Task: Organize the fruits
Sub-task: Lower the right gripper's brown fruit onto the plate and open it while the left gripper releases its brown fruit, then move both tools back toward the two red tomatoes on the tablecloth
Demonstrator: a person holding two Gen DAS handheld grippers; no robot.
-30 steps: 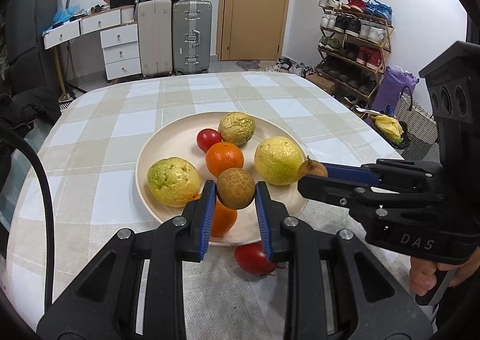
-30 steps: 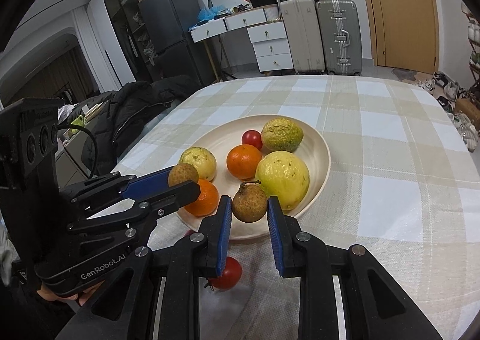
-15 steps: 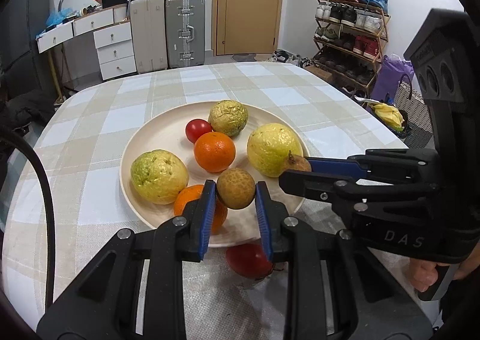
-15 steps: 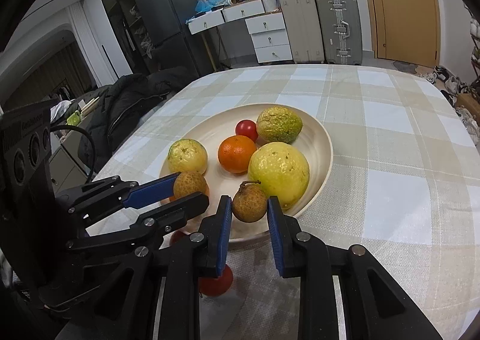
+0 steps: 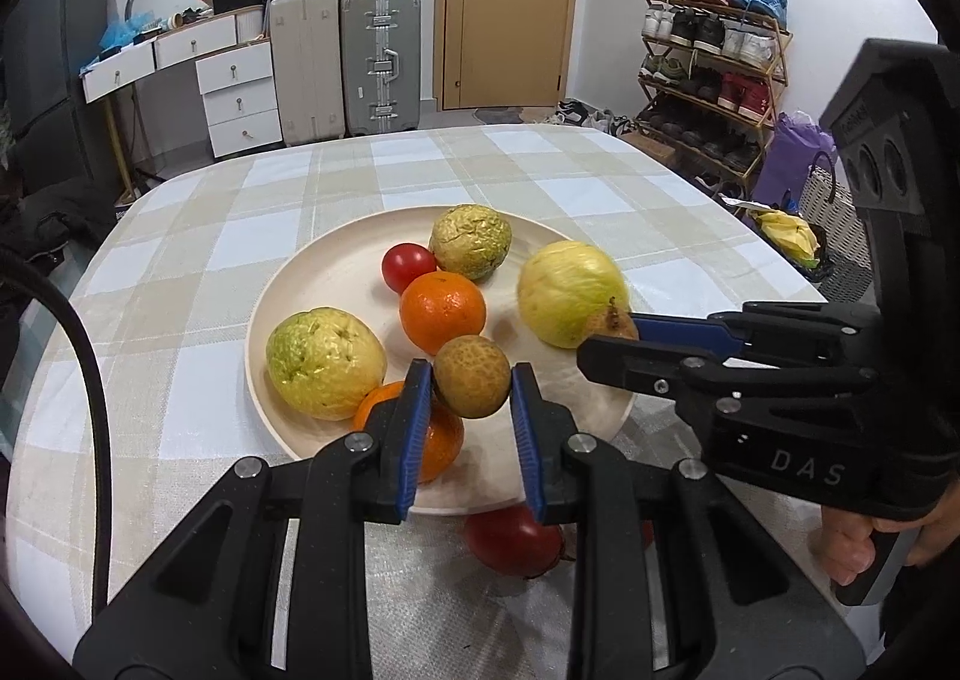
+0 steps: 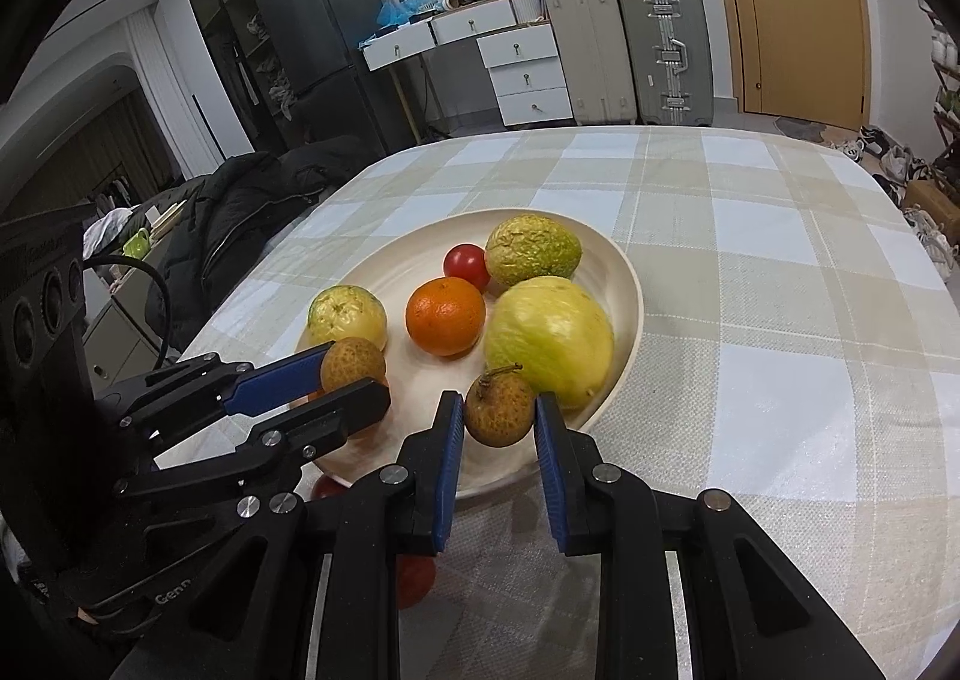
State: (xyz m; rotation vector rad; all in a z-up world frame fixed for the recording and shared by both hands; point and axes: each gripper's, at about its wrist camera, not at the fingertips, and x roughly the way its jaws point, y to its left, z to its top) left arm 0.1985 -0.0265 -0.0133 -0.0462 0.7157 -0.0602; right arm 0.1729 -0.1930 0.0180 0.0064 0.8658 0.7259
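A cream plate (image 5: 336, 284) (image 6: 624, 284) on the checked tablecloth holds two yellow-green guavas, a wrinkled green fruit (image 5: 471, 240), an orange (image 5: 442, 311) (image 6: 445, 315), a second orange (image 5: 441, 440) at its near rim and a small tomato (image 5: 408, 267). My left gripper (image 5: 471, 380) is shut on a brown longan (image 5: 473, 377) (image 6: 353, 365) above the plate's near edge. My right gripper (image 6: 499, 410) is shut on a second stemmed longan (image 6: 499, 410) (image 5: 612, 323) beside the large guava (image 6: 549, 338). A red tomato (image 5: 513, 539) (image 6: 414, 581) lies on the cloth under the grippers.
The table (image 5: 180, 236) has rounded edges. A dark coat on a chair (image 6: 240, 218) is at the left, a shoe rack (image 5: 708, 56) at the right, suitcases (image 5: 345, 68) and drawers behind.
Both grippers have moved forward a little over the plate's near rim, each still holding its longan. The fruits on the plate have not moved.
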